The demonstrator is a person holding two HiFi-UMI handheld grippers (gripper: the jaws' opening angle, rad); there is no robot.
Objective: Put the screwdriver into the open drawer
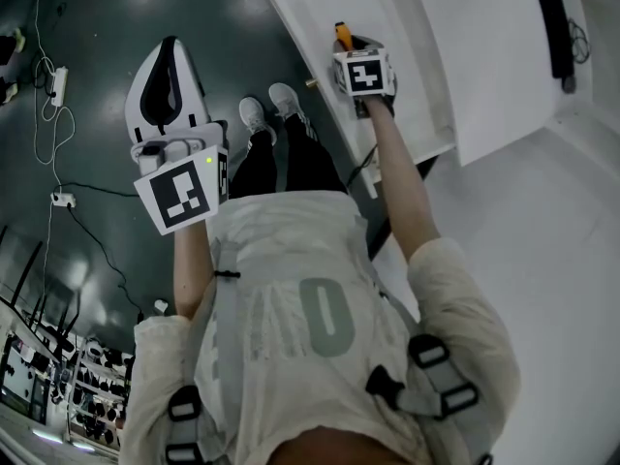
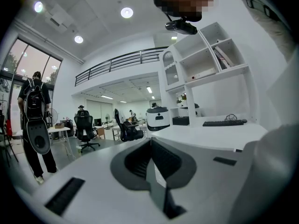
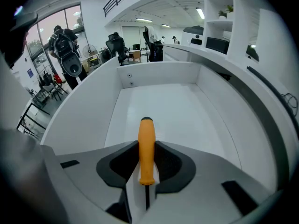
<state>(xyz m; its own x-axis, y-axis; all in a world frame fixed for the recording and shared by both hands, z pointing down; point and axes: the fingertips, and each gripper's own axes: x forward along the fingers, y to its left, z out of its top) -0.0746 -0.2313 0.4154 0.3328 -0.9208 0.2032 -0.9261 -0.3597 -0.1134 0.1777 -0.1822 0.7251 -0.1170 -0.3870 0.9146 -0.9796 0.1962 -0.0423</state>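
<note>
In the head view the right gripper hangs over the open drawer at the desk's front edge, well apart from the left gripper. The left gripper view shows its jaws closed together on nothing. In the right gripper view the jaws clamp the screwdriver, its orange handle above the drawer's white floor.

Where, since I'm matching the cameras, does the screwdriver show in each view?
Head view: screwdriver upper middle, its orange handle peeking above the right gripper.
Left gripper view: not in it.
Right gripper view: lower centre, handle clamped between the fingers.
Shared landmark: the white drawer beneath it, in both those views.
</note>
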